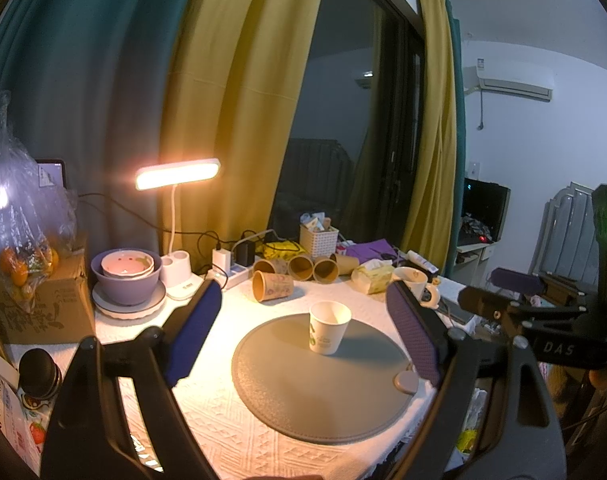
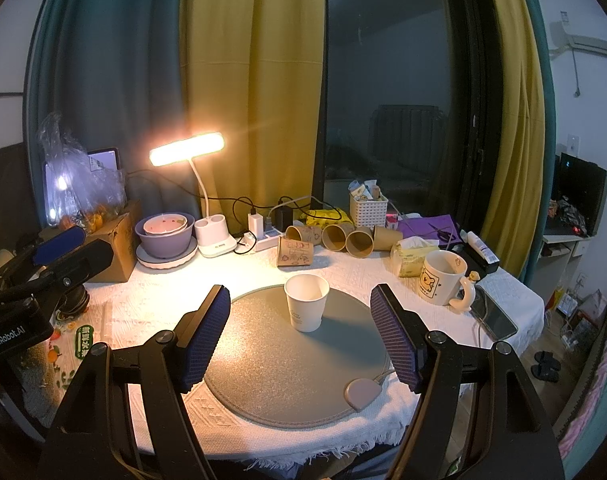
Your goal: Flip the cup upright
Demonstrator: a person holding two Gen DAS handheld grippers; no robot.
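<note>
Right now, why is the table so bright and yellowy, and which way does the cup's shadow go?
In the left wrist view, the lit desk lamp glares warm yellow with a hazy halo, so the white paper cup throws its shadow rightward across the grey round mat. In the right wrist view, the same shadow falls right and toward the camera, and the fisheye lens bends the curtains.

Dark glass window between mustard-yellow curtains; lit white desk lamp; wall-mounted white air conditioner.
</note>
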